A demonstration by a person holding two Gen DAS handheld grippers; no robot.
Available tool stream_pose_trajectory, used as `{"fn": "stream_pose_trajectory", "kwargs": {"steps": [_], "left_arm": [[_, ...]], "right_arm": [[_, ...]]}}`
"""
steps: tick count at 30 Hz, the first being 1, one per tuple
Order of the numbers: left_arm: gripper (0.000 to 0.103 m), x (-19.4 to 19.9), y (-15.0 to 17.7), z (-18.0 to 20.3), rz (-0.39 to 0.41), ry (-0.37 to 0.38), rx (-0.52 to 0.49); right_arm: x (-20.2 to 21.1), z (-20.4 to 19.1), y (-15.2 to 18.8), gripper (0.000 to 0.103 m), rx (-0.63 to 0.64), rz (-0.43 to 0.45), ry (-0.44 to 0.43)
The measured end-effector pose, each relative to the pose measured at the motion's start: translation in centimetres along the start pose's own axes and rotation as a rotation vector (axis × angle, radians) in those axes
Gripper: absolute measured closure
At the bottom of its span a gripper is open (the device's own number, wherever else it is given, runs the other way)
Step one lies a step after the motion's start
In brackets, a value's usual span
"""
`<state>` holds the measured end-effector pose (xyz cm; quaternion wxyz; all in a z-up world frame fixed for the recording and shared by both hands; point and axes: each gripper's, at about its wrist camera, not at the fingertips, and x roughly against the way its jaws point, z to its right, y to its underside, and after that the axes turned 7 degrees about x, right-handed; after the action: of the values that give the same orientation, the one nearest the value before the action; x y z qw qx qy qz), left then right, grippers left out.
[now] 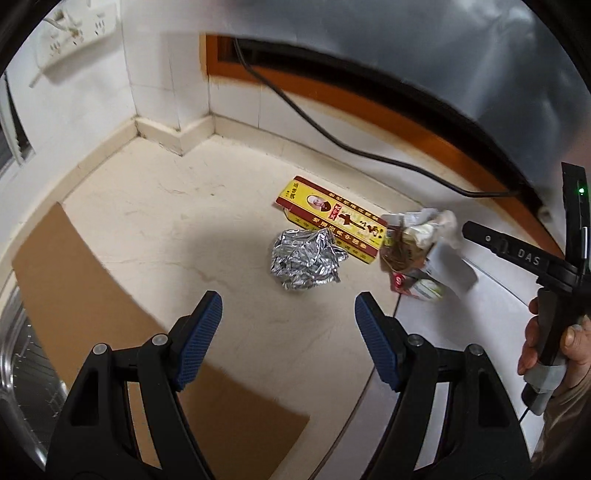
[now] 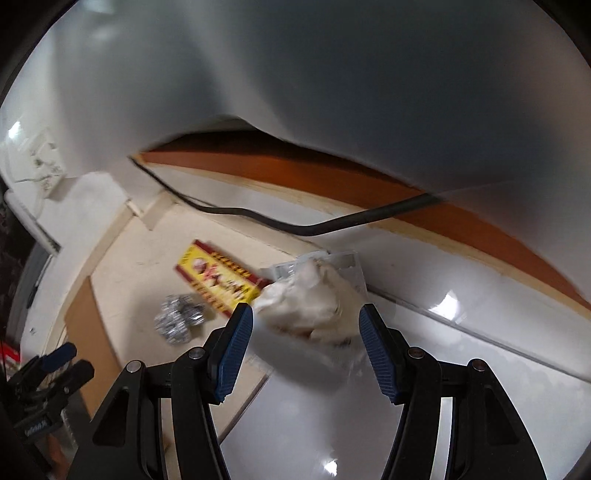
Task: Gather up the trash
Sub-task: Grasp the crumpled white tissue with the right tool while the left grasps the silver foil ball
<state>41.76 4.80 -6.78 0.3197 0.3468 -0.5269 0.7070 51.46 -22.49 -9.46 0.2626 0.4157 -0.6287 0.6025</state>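
A brown cardboard sheet (image 1: 85,291) lies flat on the cream counter (image 1: 177,229). A black cable (image 1: 332,133) runs along the orange wooden strip (image 1: 406,129). A white power strip (image 1: 74,33), possibly wall-mounted, sits top left.

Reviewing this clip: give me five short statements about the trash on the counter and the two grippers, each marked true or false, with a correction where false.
1. The crumpled foil ball lies beside the yellow and red box. True.
2. The left gripper is clamped on the foil ball. False: its jaws stand open with nothing between them, short of the foil.
3. A black cable runs along the counter behind the trash. True.
4. The right gripper is shut tight with its pads touching. False: its jaws stand apart, with the clear bag of crumpled trash just ahead of them.
5. The sheet of brown cardboard lies on top of the yellow and red box. False: it lies flat on the counter, apart from it.
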Motion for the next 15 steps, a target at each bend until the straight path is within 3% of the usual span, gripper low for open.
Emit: {"fn": "stream_pose_trajectory", "kwargs": {"steps": [5, 10, 12, 14, 15], "left_arm": [[0.031, -3.9, -0.5, 1.1, -0.019, -0.013, 0.012], [0.03, -6.9, -1.0, 1.3, -0.039, -0.027, 0.035], [0.029, -8.0, -1.1, 1.2, -0.049, -0.03, 0.049], [0.029, -8.8, -1.1, 0.9, -0.058, -0.026, 0.063], [0.029, -9.1, -1.1, 0.7, -0.063, -0.023, 0.073]], "right_arm": [[-4.6, 1.2, -1.1, 0.042, 0.01, 0.011, 0.026], [-8.7, 0.7, -1.3, 0.042, 0.043, -0.033, 0.012], [-9.0, 0.8, -0.9, 0.045, 0.027, -0.025, -0.006], [-8.9, 0.7, -0.4, 0.06, 0.028, -0.028, -0.018], [-8.9, 0.7, -0.3, 0.062, 0.036, -0.03, -0.025]]}}
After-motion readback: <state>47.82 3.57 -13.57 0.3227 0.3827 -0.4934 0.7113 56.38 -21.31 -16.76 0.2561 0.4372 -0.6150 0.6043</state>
